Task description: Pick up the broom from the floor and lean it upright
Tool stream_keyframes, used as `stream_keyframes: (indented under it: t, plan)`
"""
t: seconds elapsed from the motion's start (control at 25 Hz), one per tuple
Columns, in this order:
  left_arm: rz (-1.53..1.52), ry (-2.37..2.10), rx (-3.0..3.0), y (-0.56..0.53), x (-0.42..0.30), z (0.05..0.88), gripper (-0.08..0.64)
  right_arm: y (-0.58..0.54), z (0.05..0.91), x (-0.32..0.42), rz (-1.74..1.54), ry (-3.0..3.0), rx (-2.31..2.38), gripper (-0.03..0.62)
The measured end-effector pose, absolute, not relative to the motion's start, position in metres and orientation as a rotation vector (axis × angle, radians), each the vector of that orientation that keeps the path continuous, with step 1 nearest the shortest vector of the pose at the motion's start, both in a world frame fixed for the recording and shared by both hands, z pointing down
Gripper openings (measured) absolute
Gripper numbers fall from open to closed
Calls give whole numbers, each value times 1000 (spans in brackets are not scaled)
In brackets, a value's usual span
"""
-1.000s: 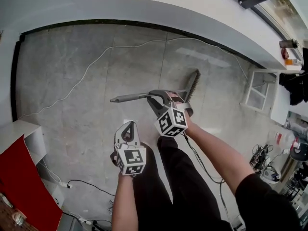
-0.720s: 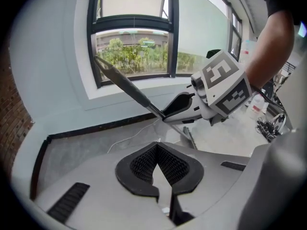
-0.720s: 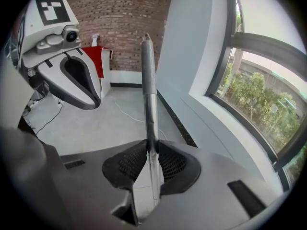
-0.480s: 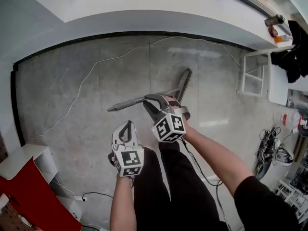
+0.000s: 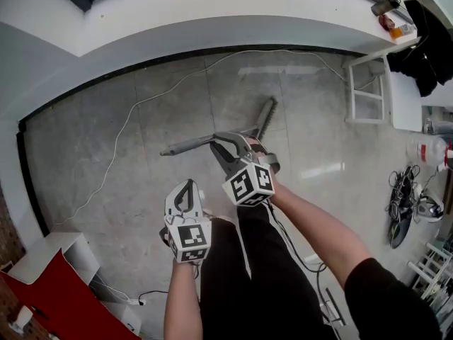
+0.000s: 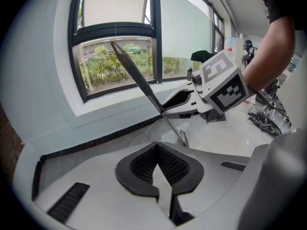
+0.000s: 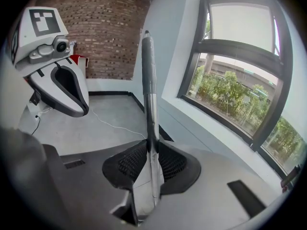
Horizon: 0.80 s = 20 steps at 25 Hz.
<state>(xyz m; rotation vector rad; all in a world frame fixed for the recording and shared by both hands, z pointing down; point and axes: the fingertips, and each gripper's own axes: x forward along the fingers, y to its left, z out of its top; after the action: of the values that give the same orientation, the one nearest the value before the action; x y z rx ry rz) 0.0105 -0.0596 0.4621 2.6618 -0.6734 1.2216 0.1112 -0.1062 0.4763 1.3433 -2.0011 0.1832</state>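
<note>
The broom (image 5: 190, 145) has a long grey handle and a dark brush head (image 5: 267, 116) that rests low near the floor. My right gripper (image 5: 222, 142) is shut on the handle about midway along it. In the right gripper view the handle (image 7: 148, 80) runs straight up between the pads (image 7: 128, 163), and the gripper (image 7: 151, 148) clamps it. My left gripper (image 5: 187, 183) hangs lower left of the right one, shut with nothing in it. In the left gripper view its pads (image 6: 144, 163) meet, and the broom handle (image 6: 136, 75) slants across the window in front of the left gripper (image 6: 157, 147).
A white cable (image 5: 134, 112) snakes over the grey floor toward the wall. A white shelf frame (image 5: 368, 91) stands at the right, with tangled cables (image 5: 403, 207) below it. A red panel (image 5: 49, 299) leans at the lower left. The person's dark trouser legs (image 5: 262, 275) are underneath.
Both grippers have risen a little and rolled. The right one has kept its grip on the broom handle, and the left one has stayed shut and empty.
</note>
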Motion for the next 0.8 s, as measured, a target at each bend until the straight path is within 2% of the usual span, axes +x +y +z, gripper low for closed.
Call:
stream_keyframes:
  t: [0.8]
  plan:
    - [1171,-533,2774,-53,41,443,5,-92,439,183,210,-1855,1735,71]
